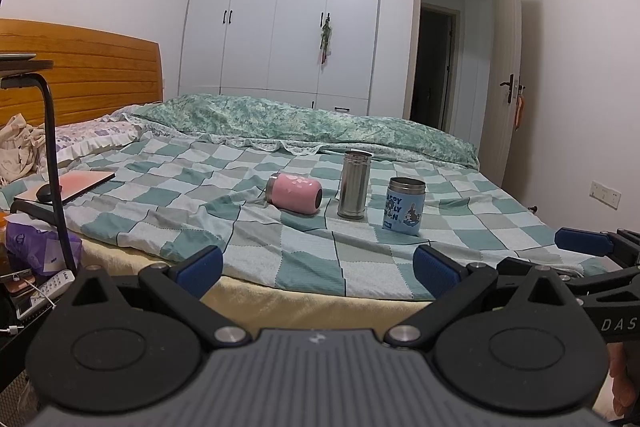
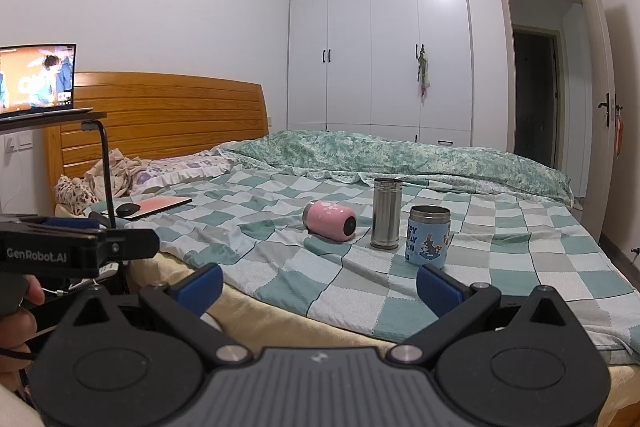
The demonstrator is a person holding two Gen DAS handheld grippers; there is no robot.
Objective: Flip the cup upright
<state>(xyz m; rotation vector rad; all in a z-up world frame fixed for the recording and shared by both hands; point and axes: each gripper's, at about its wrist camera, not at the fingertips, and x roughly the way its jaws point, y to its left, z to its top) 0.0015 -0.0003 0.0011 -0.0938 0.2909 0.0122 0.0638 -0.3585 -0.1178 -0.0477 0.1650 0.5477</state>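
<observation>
We look across a bed covered in a green, grey and white checked blanket, with both tools held back at its near edge.

At the far left a laptop glows on a small stand beside the wooden headboard. On the blanket below it lies a flat pink notebook with a dark mouse on top.

Moving right to the middle of the bed, we find the pink cup. It lies on its side, with one dark round end turned toward us and to the right. This is the cup to be stood up, and nothing touches it.

Just beside it to the right stands a tall steel cup, upright. Next comes a shorter blue cup with a cartoon print and a steel rim, also upright. The three sit near one another in a loose row, apart and not touching.

Behind them a rumpled green quilt runs along the far side of the bed, with a white wardrobe and an open door beyond.

Our left gripper has its blue-padded fingers spread wide with nothing between them. Our right gripper is the same, spread wide and holding nothing. Both hover well short of the cups.

We judge that the task has not begun. Still to do are the reach, the grasp on the pink cup, the turn upright, and setting it down.
</observation>
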